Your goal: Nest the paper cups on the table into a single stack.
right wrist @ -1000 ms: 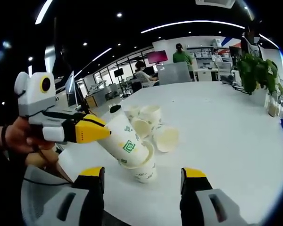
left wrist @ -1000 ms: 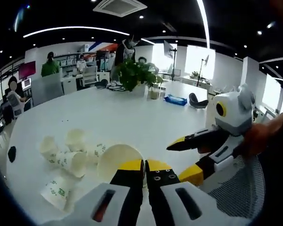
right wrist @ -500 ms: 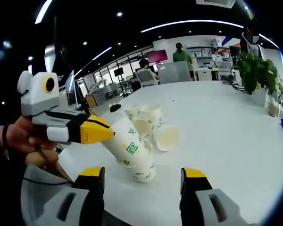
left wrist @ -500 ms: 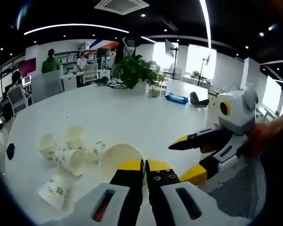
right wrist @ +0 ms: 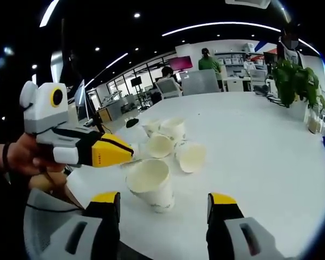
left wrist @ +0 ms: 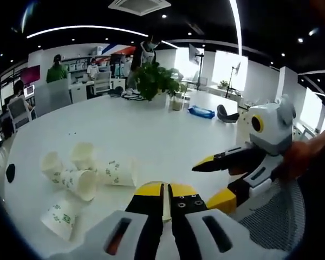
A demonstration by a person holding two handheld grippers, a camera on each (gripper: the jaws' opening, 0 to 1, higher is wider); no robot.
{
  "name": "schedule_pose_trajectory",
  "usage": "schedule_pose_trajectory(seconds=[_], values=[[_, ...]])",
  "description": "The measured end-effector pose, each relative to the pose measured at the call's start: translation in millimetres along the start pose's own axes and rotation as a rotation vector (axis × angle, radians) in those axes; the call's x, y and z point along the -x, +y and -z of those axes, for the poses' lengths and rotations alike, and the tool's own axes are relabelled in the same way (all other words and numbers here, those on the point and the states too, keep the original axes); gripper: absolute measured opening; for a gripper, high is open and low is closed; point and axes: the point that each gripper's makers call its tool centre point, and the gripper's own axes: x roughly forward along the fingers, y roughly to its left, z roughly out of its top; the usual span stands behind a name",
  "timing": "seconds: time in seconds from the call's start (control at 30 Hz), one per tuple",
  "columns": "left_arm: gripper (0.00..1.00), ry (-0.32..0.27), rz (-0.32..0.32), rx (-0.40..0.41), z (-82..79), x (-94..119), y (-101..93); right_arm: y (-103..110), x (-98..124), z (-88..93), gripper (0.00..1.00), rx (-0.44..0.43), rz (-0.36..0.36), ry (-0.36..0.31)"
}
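On the big white desk (right wrist: pixel 271 157), paper cups (right wrist: pixel 173 142) lie in a loose cluster near its edge, 1 cup (right wrist: pixel 150 184) mouth-out just ahead of the right gripper (right wrist: pixel 162 208), fingers wide apart, holding nothing. The left gripper (left wrist: pixel 166 190) has fingers pressed together, nothing between them, the cluster lying left of it.

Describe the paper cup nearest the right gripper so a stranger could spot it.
On the white round table, the paper cups cluster near the edge by the grippers. The nearest cup lies apart from that cluster, just ahead of the right gripper, its open mouth tipped upward.
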Motion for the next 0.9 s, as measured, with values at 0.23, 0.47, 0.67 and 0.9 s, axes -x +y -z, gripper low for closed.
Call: schedule_pose_trajectory(seconds=[0.23, 0.47, 0.67, 0.9], values=[[0.03, -0.015, -0.031, 0.032, 2.8, 10.9, 9.4, -0.7, -0.3, 1.3, 0.64, -0.001, -0.001, 0.006], [0.06, -0.018, -0.109, 0.082, 23.3, 34.8, 31.3, 1.9, 0.0, 1.8, 0.64, 0.001, -0.004, 0.012], [0.10, -0.014, -0.197, 0.166, 46.4, 58.1, 50.4, 2.9, 0.4, 1.9, 0.63, 0.001, -0.007, 0.014], [0.17, 0.015, -0.256, 0.185, 72.2, 76.1, 65.4, 5.7, 0.9, 1.0, 0.63, -0.003, -0.015, 0.012]])
